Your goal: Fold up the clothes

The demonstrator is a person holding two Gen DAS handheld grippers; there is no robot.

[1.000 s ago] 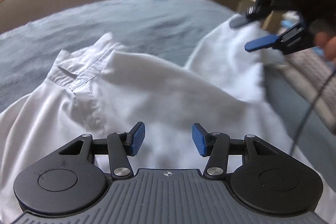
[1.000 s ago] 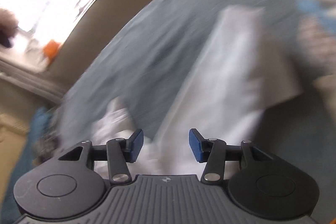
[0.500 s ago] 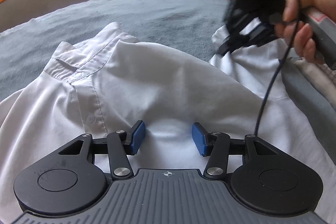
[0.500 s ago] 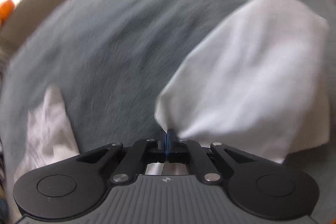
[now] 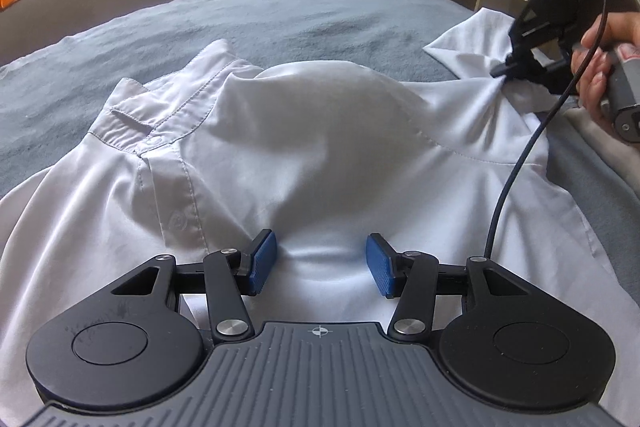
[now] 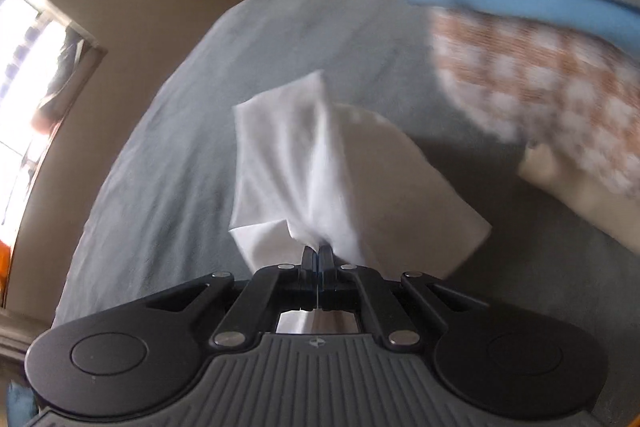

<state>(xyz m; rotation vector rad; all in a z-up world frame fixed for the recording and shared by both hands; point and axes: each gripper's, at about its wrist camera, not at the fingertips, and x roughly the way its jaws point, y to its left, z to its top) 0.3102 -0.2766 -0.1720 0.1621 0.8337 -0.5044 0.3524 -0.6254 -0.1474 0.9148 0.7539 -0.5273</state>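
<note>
No legible writing on shirt [image 5: 320, 131]

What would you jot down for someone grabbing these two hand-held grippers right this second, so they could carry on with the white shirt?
Right gripper: shut on a bunched bit of the white shirt, at the sleeve end on the right side as the left camera sees it.
Left gripper: open, low over the shirt's body near the button placket, pinching nothing.
Shirt: spread on the grey-blue bedcover, collar away from the holder, a bulge in the middle.
Done: one sleeve grabbed; no neat fold visible yet.
Left: probably bring that sleeve across the body, flatten the bulge, then fold the other side and the length.
</note>
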